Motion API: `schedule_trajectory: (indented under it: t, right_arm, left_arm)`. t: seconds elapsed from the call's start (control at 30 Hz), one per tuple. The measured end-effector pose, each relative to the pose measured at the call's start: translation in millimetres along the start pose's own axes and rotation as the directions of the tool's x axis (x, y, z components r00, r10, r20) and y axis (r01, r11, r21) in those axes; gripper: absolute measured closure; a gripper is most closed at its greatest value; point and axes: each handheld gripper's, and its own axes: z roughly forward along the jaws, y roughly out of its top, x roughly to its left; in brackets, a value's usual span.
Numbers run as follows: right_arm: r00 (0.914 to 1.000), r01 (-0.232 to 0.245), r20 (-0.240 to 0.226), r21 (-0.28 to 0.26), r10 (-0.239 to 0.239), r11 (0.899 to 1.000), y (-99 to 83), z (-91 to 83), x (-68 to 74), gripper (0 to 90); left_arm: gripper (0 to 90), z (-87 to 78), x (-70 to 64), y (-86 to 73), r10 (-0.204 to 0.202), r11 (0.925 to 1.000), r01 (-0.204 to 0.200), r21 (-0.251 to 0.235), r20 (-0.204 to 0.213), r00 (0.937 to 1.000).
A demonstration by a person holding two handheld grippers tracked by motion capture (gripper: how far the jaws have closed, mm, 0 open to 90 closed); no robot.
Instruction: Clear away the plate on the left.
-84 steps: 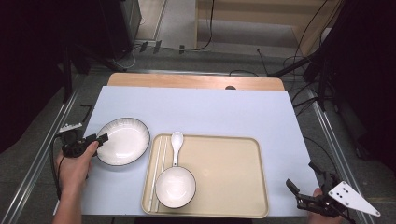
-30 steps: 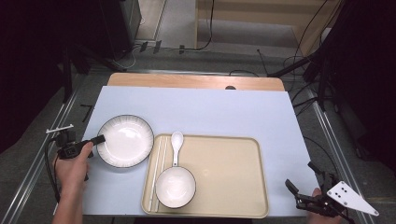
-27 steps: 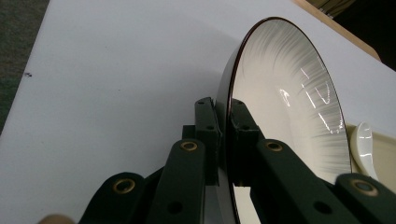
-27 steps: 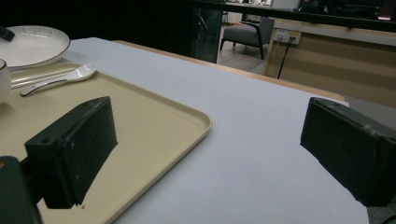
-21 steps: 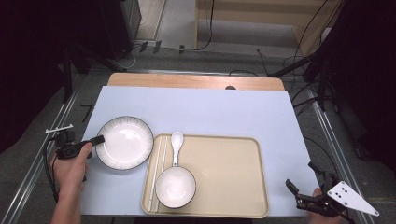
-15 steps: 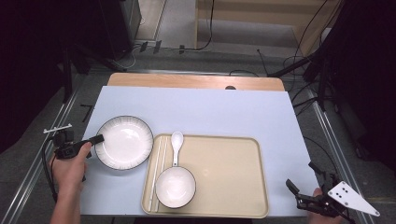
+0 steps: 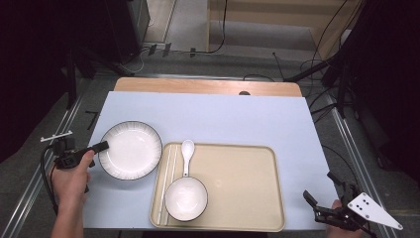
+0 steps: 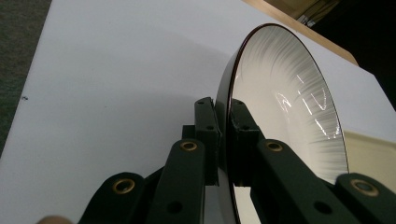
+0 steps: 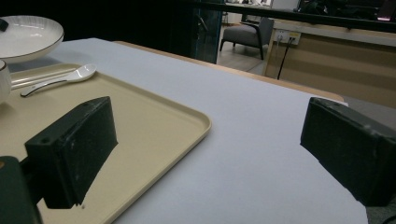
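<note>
Gripping the near-left rim of the plate [image 7: 130,149], the left gripper [image 7: 99,147] is working at the left middle of the high view, its jaws clenched on the edge. The plate is sitting on the desk [image 7: 223,119], just left of the tray [image 7: 247,188]. The right gripper [image 7: 324,201] is idling at lower right, jaws spread wide. Judging by this, plate placement is under way; the next move probably calls for letting go cleanly.

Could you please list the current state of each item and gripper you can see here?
Plate: on the table, rim clamped by the left hand-held gripper.
Right hand-held gripper: open, holding nothing.
Bowl: upright on the tray, looks empty.
Spoon: lying on the tray.
Chopsticks: lying along the tray's left edge.
</note>
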Motion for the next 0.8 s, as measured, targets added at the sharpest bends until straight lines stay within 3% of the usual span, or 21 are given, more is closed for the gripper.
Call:
schedule_trajectory:
  t: [0.5,0.8]
  right_arm:
    - [1.0000,0.000,-0.002,0.000,0.000,1.000,-0.1,0.3,-0.5,3.7]
    - [1.0000,0.001,-0.002,-0.002,-0.001,1.000,0.0,-0.2,-0.7,3.7]
  left_arm:
    - [85.9,-8.7,-9.3,4.4,0.017,0.9996,-0.016,-0.023,0.042,0.9990]
    - [86.0,-12.4,-15.3,6.3,0.031,0.9991,-0.030,-0.030,0.042,0.9986]
